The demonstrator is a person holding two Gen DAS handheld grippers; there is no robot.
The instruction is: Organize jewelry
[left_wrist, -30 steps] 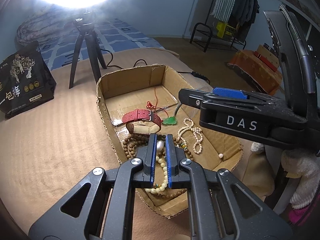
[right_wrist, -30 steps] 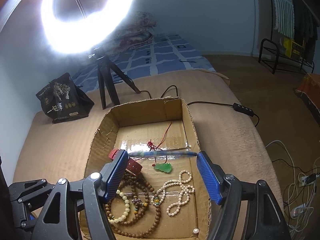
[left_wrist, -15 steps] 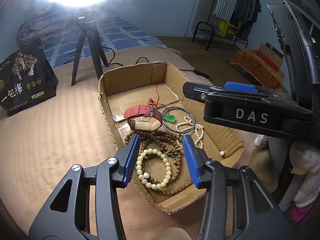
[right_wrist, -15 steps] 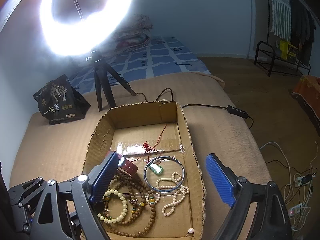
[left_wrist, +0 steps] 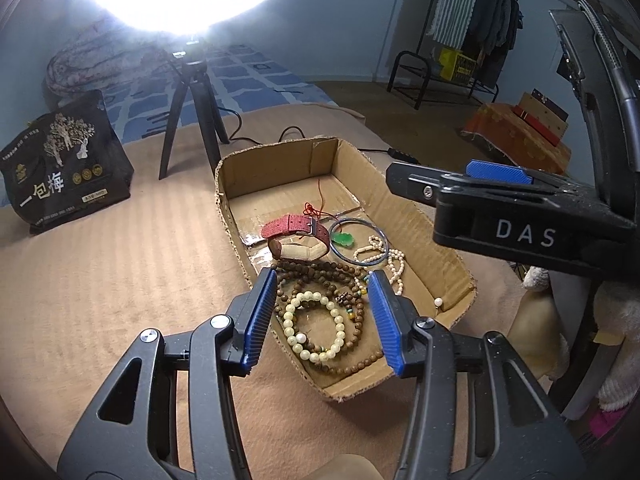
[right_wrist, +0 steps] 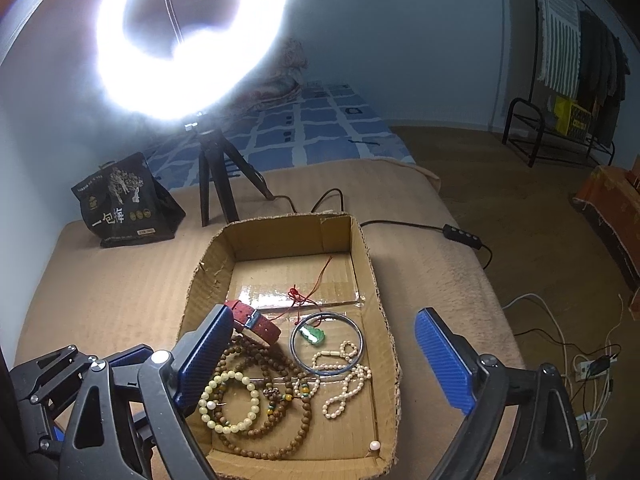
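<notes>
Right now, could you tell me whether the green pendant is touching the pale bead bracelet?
Apart. The right wrist view shows the green pendant inside the bangle, with brown beads separating it from the pale bead bracelet.

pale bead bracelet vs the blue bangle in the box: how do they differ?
The pale bead bracelet is a loop of round cream beads; the blue bangle is one thin smooth ring. The bracelet lies over the brown wooden beads near the front; the bangle lies mid-box, ringing the green pendant. Both lie flat in the cardboard box.
</notes>
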